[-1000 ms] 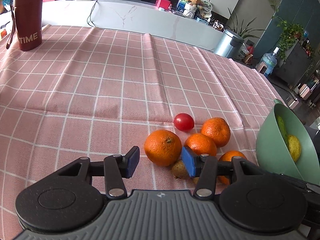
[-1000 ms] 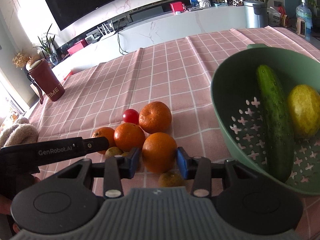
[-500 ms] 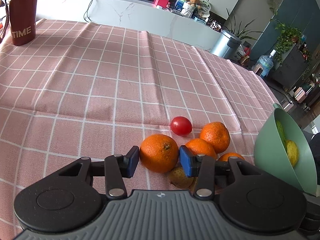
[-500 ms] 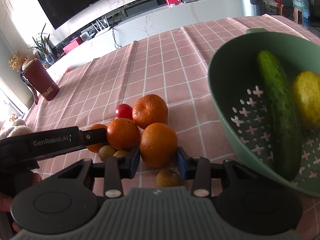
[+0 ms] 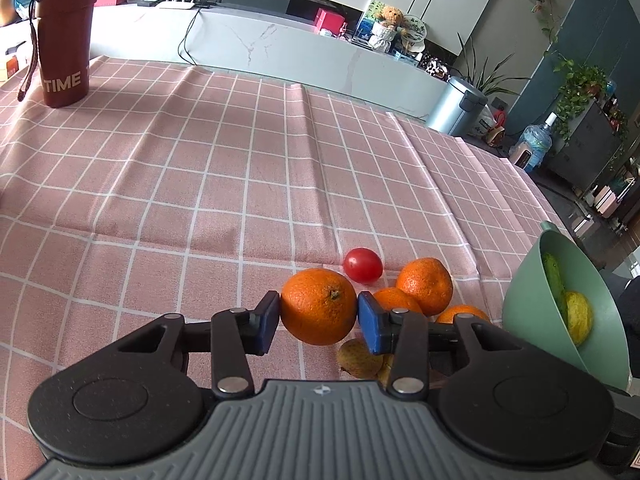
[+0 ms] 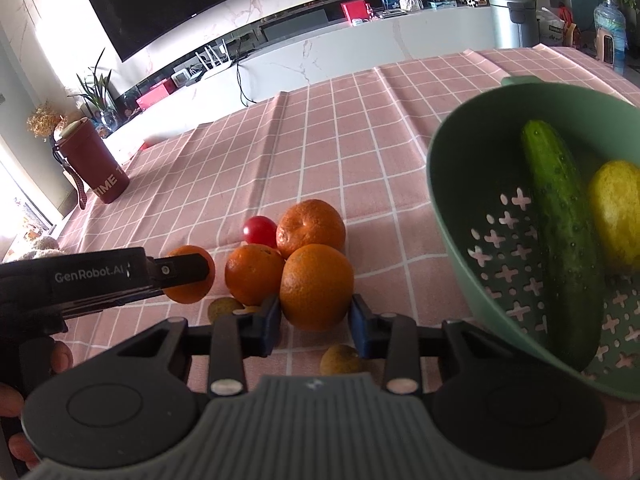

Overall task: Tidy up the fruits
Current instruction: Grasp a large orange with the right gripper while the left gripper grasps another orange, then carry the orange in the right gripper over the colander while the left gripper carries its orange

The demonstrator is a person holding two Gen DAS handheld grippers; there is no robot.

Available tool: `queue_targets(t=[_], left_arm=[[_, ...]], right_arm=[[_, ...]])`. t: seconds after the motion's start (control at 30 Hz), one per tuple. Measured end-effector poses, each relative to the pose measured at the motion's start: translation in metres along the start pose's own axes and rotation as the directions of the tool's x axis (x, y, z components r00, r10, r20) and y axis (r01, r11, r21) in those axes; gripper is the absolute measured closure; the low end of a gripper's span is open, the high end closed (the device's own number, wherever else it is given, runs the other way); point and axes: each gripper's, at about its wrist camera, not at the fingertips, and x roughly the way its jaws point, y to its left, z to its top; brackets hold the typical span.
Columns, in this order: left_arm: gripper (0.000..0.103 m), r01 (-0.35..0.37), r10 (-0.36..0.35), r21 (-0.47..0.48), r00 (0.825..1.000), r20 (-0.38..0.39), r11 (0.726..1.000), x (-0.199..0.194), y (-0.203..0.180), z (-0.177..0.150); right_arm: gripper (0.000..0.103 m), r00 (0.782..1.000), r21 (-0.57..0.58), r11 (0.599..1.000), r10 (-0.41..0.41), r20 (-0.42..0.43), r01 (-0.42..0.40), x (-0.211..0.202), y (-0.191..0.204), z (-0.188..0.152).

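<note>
My left gripper (image 5: 318, 322) is shut on an orange (image 5: 319, 306); both blue pads touch its sides. Behind it lie a red tomato (image 5: 362, 265) and more oranges (image 5: 425, 285). Small brownish fruits (image 5: 357, 358) lie under the right finger. My right gripper (image 6: 314, 322) is shut on another orange (image 6: 316, 286). In the right wrist view the left gripper's finger (image 6: 176, 270) crosses the first orange (image 6: 190, 290). A tilted green colander (image 6: 520, 240) holds a cucumber (image 6: 560, 216) and a yellow fruit (image 6: 618, 212).
A dark red tumbler marked TIME (image 5: 64, 42) stands at the far left of the pink checked tablecloth (image 5: 200, 160). A small brown fruit (image 6: 340, 360) lies under my right gripper. The table's right edge runs past the colander (image 5: 560, 308).
The left gripper's fingers have closed from wide apart onto the orange. The right gripper stayed around its orange, and both views have shifted slightly.
</note>
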Motion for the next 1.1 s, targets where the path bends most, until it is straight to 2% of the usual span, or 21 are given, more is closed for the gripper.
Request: queue_targets(t=[0.3, 0.47, 0.57, 0.73, 0.93, 1.1], left_arm=[[0.055, 0.005, -0.006, 0.042, 0.999, 0.043, 0.999, -0.033, -0.017, -0.01], [0.056, 0.021, -0.023, 0.039, 0.998, 0.051, 0.999, -0.043, -0.028, -0.011], [0.056, 0.005, -0.008, 0.04, 0.998, 0.069, 0.999, -0.051, -0.034, -0.013], [0.056, 0.021, -0.024, 0.026, 0.996, 0.09, 0.999, -0.068, -0.048, -0.012], [0.056, 0.111, -0.116, 0.064, 0.991, 0.07, 0.992, -0.08, -0.089, -0.004], [0.056, 0.216, -0.22, 0.108, 0.975, 0.026, 0.97, -0.075, -0.133, 0.003]], right_arm=[[0.071, 0.998, -0.058, 0.998, 0.038, 0.05, -0.035, -0.023, 0.01, -0.002], [0.071, 0.995, -0.093, 0.994, 0.064, 0.078, -0.056, -0.049, 0.013, -0.004], [0.071, 0.995, -0.107, 0.993, 0.067, 0.078, -0.059, -0.062, 0.013, -0.004], [0.071, 0.997, -0.141, 0.989, 0.053, 0.062, -0.044, -0.083, 0.009, -0.001], [0.071, 1.0, -0.156, 0.988, 0.019, 0.02, -0.016, -0.112, -0.011, 0.018], [0.071, 1.0, -0.187, 0.982, -0.02, -0.015, 0.017, -0.135, -0.037, 0.037]])
